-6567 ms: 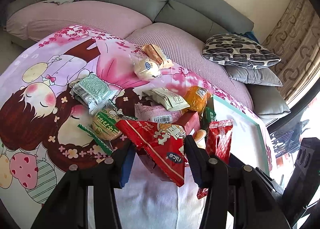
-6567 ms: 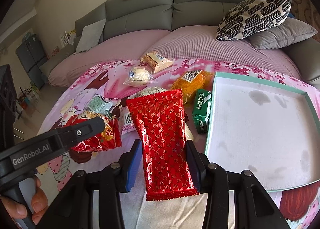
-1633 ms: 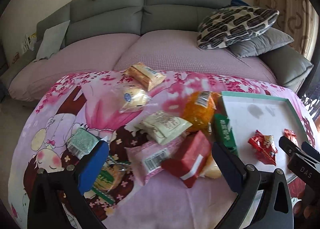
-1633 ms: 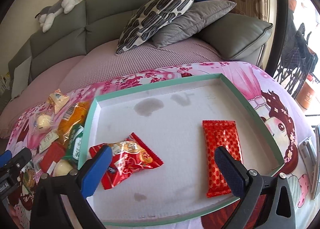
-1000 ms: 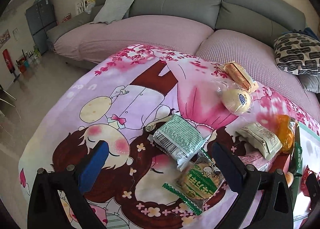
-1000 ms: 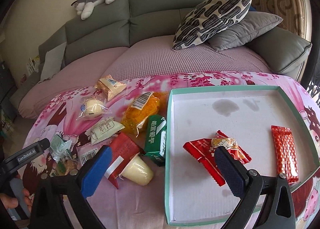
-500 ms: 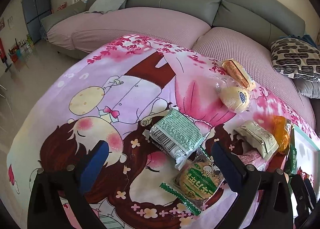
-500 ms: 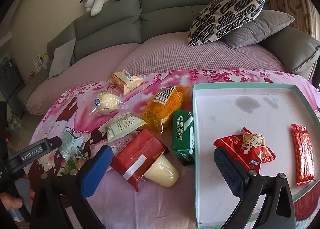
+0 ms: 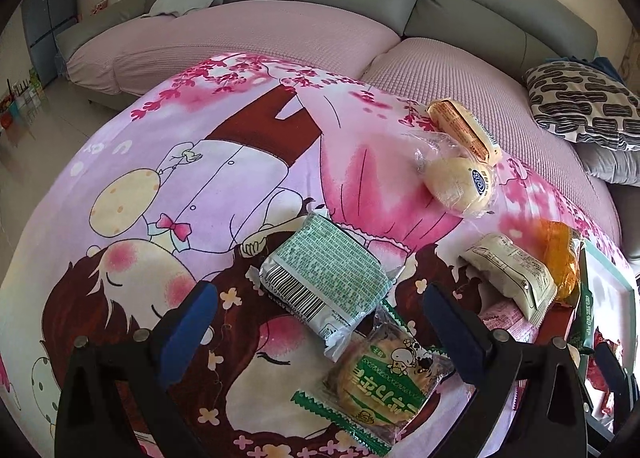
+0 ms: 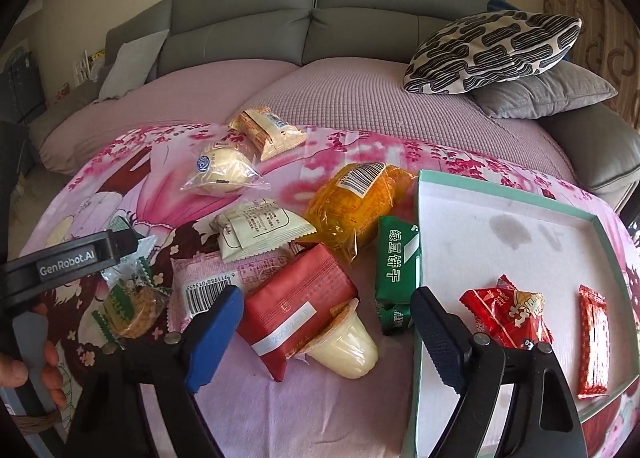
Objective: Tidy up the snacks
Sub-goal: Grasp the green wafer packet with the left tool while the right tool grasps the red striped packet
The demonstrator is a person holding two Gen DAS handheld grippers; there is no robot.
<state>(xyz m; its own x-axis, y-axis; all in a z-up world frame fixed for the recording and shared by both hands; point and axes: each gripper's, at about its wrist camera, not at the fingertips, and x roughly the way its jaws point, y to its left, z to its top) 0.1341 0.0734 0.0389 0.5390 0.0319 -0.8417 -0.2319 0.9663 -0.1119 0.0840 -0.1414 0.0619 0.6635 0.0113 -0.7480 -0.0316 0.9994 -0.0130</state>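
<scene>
Several snack packets lie on a pink cartoon cloth. My left gripper (image 9: 320,322) is open and empty, its jaws either side of a green-and-white packet (image 9: 324,286), with a round green-labelled biscuit pack (image 9: 388,374) just in front. My right gripper (image 10: 326,330) is open and empty over a red packet (image 10: 296,306) and a pale jelly cup (image 10: 346,342). A green packet (image 10: 396,258) lies against the teal-rimmed tray (image 10: 500,186). In the tray lie a red "nice" snack bag (image 10: 504,314) and a long red wafer packet (image 10: 594,338).
An orange bag (image 10: 356,202), a white packet (image 10: 260,226), a wrapped bun (image 10: 220,170), a tan cake pack (image 10: 268,130) and a pink packet (image 10: 208,282) lie on the cloth. Grey sofa with a patterned cushion (image 10: 492,50) stands behind. The left gripper's arm (image 10: 68,258) shows at left.
Both grippers let go of their red packets into the tray, opened, and swung back left over the loose snacks. The left gripper has since closed in on the green-and-white packet.
</scene>
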